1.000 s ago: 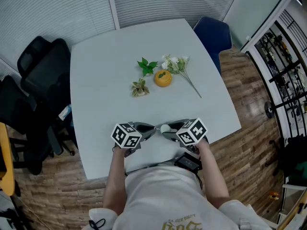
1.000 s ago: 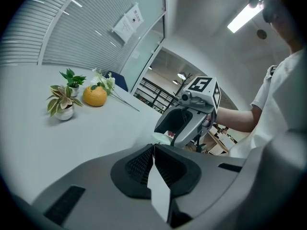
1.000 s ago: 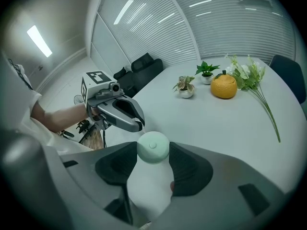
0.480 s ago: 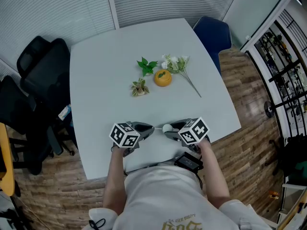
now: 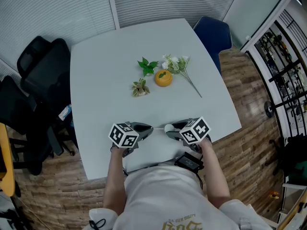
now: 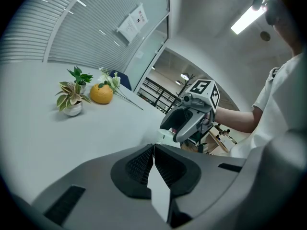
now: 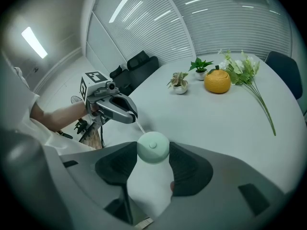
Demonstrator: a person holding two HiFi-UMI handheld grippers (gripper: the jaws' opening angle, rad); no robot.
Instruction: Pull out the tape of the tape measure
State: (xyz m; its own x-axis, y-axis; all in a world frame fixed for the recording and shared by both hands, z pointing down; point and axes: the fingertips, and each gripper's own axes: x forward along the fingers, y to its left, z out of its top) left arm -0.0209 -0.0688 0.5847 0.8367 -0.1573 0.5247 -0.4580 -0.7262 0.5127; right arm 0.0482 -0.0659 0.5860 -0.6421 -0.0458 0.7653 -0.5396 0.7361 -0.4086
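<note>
Tape measure point(image 7: 153, 146): round case of pale mint-green plastic with a small centre button; no print legible on it. The tape measure is pinched between the pads of the right tongs point(image 7: 152, 153), which stand wide around the case, over the near part of the white surface point(image 5: 120, 66). A thin white tape point(image 7: 138, 125) runs from the case across a short gap to the left tongs point(image 6: 153, 147), which are pressed together on the tape's end.

Each pair of tongs carries a marker cube point(image 5: 125, 134) with black-and-white square patterns. The paper sheets point(image 6: 135, 20) posted on the glass wall are too small to read.

Farther back on the surface:
- an orange pumpkin-shaped ornament point(image 5: 163, 78)
- a green-leaved potted plant point(image 5: 147, 66)
- a pale-leaved potted plant point(image 5: 140, 87)
- a sprig of white flowers point(image 5: 178, 67)
</note>
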